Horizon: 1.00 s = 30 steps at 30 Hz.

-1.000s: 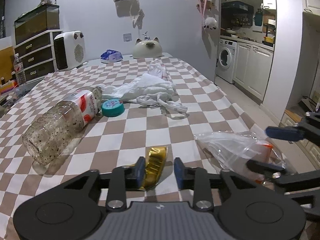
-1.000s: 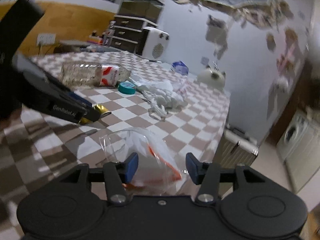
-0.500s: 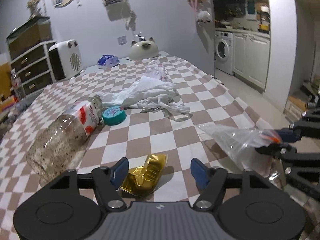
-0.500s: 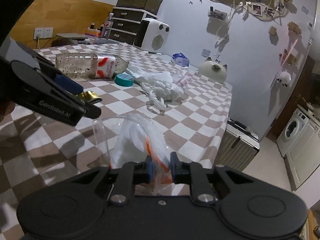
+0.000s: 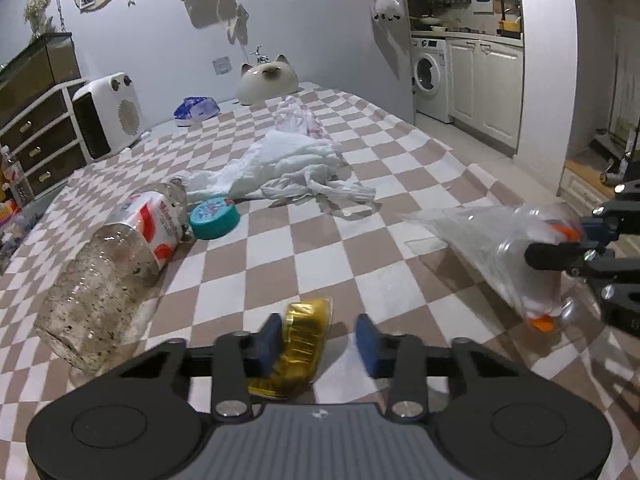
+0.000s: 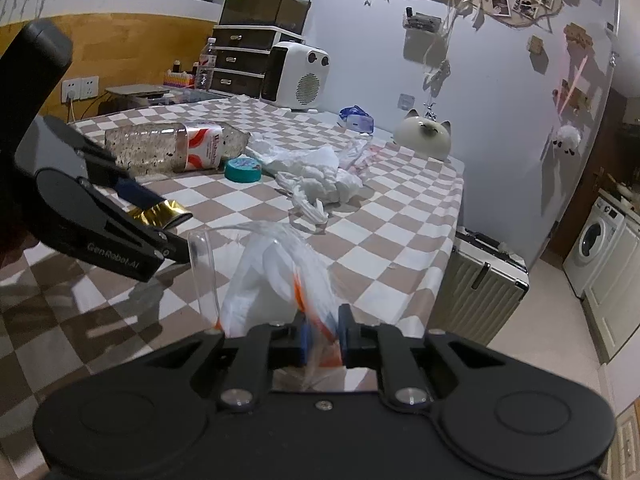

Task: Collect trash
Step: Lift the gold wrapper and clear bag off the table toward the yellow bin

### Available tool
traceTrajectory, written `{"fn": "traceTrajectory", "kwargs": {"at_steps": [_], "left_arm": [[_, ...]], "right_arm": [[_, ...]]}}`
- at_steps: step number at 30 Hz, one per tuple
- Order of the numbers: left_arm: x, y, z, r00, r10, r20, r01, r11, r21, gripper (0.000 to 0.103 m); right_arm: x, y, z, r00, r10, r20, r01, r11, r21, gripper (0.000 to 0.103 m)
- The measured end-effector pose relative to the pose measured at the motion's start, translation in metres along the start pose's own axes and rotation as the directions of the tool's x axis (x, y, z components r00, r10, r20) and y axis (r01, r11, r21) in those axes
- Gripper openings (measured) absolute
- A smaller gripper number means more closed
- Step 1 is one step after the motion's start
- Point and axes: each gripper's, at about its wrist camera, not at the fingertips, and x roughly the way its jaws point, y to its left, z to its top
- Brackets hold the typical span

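Nearest in the left wrist view: left gripper (image 5: 318,344), its blue fingers (image 5: 267,342) closing w/ a crumpled gold foil wrapper (image 5: 301,346) between them. One finger touches the wrapper's side, the other stands clear of it, so no pinch yet. The wrapper lies on the bench (image 5: 280,264), which wears a brown-and-white checkered cloth.

Right gripper (image 6: 323,334): fingers nearly together, pinching the orange-trimmed edge of a clear plastic bag (image 6: 276,276), which hangs partly lifted at the bench's near right edge (the bag's far end looks to trail on the cloth).

Mid-bench, left: a big clear plastic bottle w/ red-and-white label (image 5: 116,260) on its side, speckled inside, a teal round lid (image 5: 215,217) just beside its neck. Past those, a heap of white crumpled plastic bags (image 5: 292,168).

Far end: a blue-and-white wipes pack (image 5: 196,111), a cream cat-face dome (image 5: 267,82), a white space heater (image 5: 108,118) near the wall.
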Motion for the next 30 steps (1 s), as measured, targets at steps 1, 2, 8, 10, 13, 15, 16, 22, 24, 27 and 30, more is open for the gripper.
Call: {"fn": "traceTrajectory", "kwargs": {"at_steps": [1,2,8,10,13,15,16,22,24,27,30], "left_arm": [[-0.001,0.0,0.0,1.0,0.02,0.0,-0.02,1.0,-0.002,0.025],[-0.001,0.002,0.0,1.0,0.023,-0.001,-0.023,1.0,-0.019,0.025],[-0.016,0.007,-0.004,0.998,0.046,0.032,-0.041,0.991,-0.125,0.024],[-0.023,0.005,-0.005,0.998,0.047,0.045,-0.039,0.987,-0.154,0.024],[-0.034,0.0,-0.006,0.997,0.048,0.059,-0.036,0.981,-0.19,0.024],[-0.043,-0.005,-0.006,0.997,0.048,0.064,-0.033,0.976,-0.215,0.024],[-0.048,-0.007,-0.007,0.997,0.044,0.069,-0.027,0.973,-0.231,0.024],[-0.075,-0.026,-0.006,0.993,0.048,0.106,-0.017,0.962,-0.273,0.024],[-0.083,-0.033,-0.005,0.992,0.054,0.117,-0.02,0.961,-0.275,0.024],[-0.094,-0.045,-0.005,0.989,0.056,0.137,-0.016,0.96,-0.278,0.024],[-0.103,-0.055,-0.007,0.987,0.055,0.154,-0.007,0.957,-0.292,0.024]], "right_arm": [[0.0,-0.001,0.0,1.0,0.001,0.0,-0.001,1.0,0.006,0.014],[-0.001,-0.002,0.001,1.0,0.002,0.0,-0.002,1.0,0.014,0.013],[-0.008,-0.011,0.002,1.0,0.018,0.002,-0.018,0.998,0.068,0.011],[-0.011,-0.013,0.002,1.0,0.021,0.002,-0.021,0.997,0.075,0.01],[-0.015,-0.014,0.003,1.0,0.013,-0.007,-0.013,0.997,0.078,0.009],[-0.02,-0.016,0.003,1.0,0.015,-0.003,-0.014,0.996,0.093,0.008],[-0.022,-0.018,0.002,1.0,0.019,-0.001,-0.019,0.994,0.105,0.008],[-0.037,-0.033,0.002,0.999,0.035,0.0,-0.034,0.982,0.183,0.007],[-0.044,-0.036,0.0,0.999,0.032,0.006,-0.033,0.98,0.195,0.007],[-0.055,-0.042,-0.002,0.999,0.034,0.016,-0.037,0.976,0.213,0.007],[-0.067,-0.049,-0.005,0.999,0.033,0.029,-0.038,0.972,0.23,0.007]]}}
